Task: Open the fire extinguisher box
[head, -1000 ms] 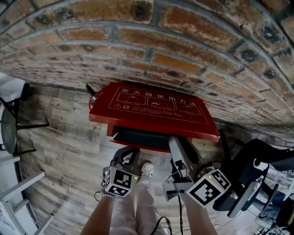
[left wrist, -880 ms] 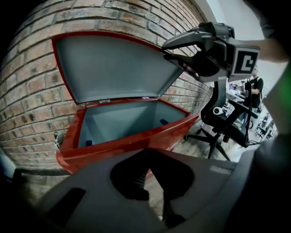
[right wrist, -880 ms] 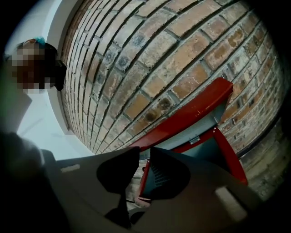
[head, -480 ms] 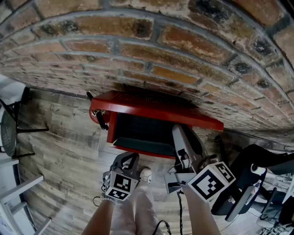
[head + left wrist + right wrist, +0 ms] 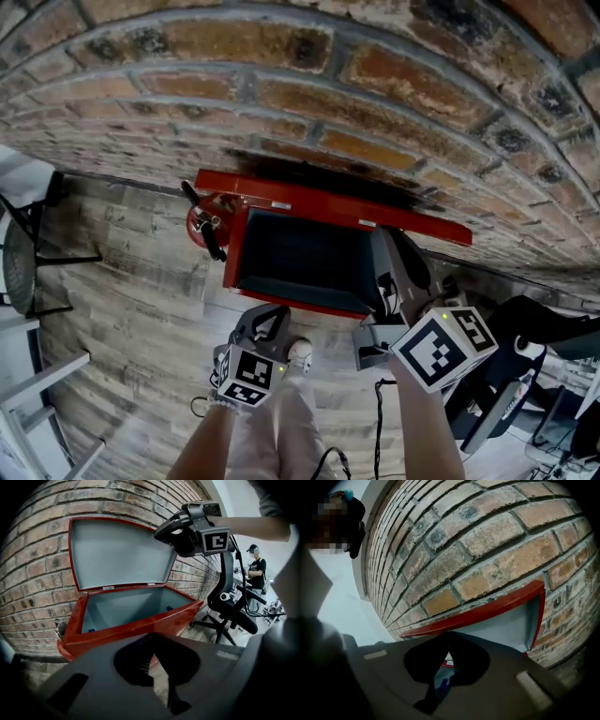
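Brick wall [image 5: 375, 75] behind, wood-plank floor [image 5: 141, 309] in front. The fire extinguisher box [image 5: 233, 251] is the landmark: red, on the floor, back against the wall.

Box lid [image 5: 117, 555] is up, leaning back near the bricks. Grey interior is exposed and looks empty apart from small blue bits at the inner corners.

Black office chair [image 5: 525, 356] is right of the box, close to its right end. That side is tight. Left of the box there's bare floor, with a dark stand [image 5: 28, 253] well clear of it.

Right gripper [image 5: 389, 246] is over the box's right front corner, tips up by the right end of the raised lid's edge. Jaws have just been closing and are now clenched. Nothing is between the pads; the lid rim sits just beyond the tips, and I can't tell if they touch it.

Left gripper [image 5: 269, 321] is in front of the box, near the middle of the front rim, low and apart from it. Jaws look clenched on nothing. The open box fills the view ahead of them.

Red extinguisher [image 5: 204, 225] with a black handle stands just beside the box's left end.

White shoe [image 5: 299, 351] is on the floor just in front of the box, beside the left gripper.

Another person [image 5: 257, 566] is well beyond the chair.
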The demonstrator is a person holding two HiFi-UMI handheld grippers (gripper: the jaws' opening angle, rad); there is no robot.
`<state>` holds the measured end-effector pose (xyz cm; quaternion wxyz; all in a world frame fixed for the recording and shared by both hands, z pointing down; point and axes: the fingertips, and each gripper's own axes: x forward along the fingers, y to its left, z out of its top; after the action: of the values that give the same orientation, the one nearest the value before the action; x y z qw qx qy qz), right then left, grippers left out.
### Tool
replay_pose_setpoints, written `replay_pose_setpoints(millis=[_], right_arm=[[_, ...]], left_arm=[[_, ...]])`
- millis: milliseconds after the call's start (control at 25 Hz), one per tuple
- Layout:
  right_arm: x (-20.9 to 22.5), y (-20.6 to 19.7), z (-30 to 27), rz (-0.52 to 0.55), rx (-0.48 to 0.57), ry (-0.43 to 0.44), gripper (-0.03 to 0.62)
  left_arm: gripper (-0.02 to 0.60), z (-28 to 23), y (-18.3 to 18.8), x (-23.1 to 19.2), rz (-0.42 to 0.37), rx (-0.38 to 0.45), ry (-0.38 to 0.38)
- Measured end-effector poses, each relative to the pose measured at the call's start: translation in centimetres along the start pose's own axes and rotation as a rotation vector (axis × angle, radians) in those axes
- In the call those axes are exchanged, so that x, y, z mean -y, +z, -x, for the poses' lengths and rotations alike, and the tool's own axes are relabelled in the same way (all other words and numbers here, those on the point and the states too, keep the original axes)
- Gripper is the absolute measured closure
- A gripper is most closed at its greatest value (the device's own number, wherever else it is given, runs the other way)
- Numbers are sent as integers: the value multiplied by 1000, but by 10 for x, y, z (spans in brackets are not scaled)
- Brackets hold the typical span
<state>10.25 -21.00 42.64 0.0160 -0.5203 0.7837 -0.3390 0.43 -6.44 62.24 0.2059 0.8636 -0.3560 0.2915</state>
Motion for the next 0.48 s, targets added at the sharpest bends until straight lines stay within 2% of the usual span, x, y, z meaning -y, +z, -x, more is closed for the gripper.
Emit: replay_pose_setpoints(millis=[200,480], right_arm=[[2,9,-11,58,-3,0,585],[0,7,-19,73,-22,13,585]], left_arm=[[583,0,1,0,-2,2,-4],[583,0,1,0,0,2,-6]])
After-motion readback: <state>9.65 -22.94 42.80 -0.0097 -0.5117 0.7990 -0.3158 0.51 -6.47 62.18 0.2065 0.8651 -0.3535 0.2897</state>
